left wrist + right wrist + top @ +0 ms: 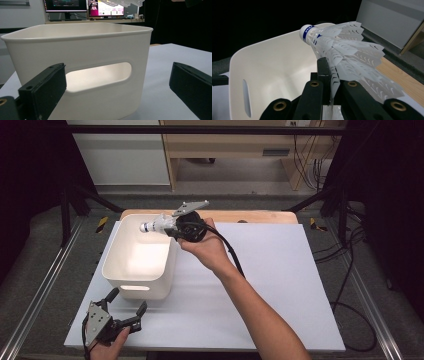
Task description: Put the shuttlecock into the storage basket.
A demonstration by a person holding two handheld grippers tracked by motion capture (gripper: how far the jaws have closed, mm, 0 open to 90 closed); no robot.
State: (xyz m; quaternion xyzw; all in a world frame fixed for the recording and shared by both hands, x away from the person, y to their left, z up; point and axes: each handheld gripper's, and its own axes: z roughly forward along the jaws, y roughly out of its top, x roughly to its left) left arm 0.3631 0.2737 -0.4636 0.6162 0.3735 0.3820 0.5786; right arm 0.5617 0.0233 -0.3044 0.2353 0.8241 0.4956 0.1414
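Shuttlecock (pixel 156 225) clamped in my right gripper (pixel 172 227) over the white bin (pixel 170 270), left gripper (pixel 127 312) jaws apart, resting on the bench (pixel 280 270).

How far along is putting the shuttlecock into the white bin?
Done: the right claw is shut on the white feathered shuttlecock with a blue-banded cork and holds it over the white plastic bin. In hand: positioning it above the opening. Left: the release. The left claw waits open by the bin's handle slot.
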